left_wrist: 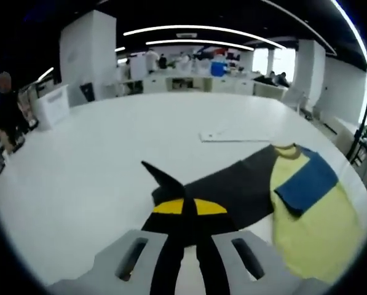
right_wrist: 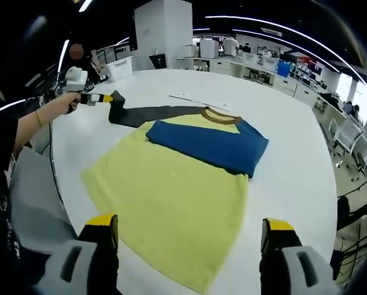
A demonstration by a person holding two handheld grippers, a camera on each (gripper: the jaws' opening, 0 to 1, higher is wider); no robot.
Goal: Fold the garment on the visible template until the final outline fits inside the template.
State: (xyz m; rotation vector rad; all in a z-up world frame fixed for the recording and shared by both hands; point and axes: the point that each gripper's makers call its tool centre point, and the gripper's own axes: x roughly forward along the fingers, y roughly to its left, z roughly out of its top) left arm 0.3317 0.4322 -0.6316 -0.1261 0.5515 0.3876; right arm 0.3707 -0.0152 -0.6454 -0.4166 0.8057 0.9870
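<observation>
We see the shirt (right_wrist: 171,184) lying flat on the white surface (right_wrist: 294,178), yellow body toward the right gripper (right_wrist: 189,236), its brown collar (right_wrist: 220,114) at the far end. One blue sleeve (right_wrist: 211,144) is folded across the chest. The other sleeve, dark (right_wrist: 152,114), stretches out from the collar to the left gripper (right_wrist: 103,98), which is clenched on its tip. In the left gripper view that gripper (left_wrist: 184,212) has its jaws pressed together on the sleeve end (left_wrist: 165,178), with the shirt (left_wrist: 312,227) beyond it. The right gripper hangs released, jaws wide apart, over the hem nearest us, touching nothing.

A thin pale sheet (left_wrist: 235,135) lies past the collar; we cannot tell whether it is the template, nor see any outline under the shirt.

The risk, as we judge it, is in carrying this sleeve across: a pull instead of a lift would drag the whole shirt, skew it and undo the blue fold. Dropping it short would leave a tip sticking out past the body. With the hem unpinned, nothing holds the shirt against that drag.
</observation>
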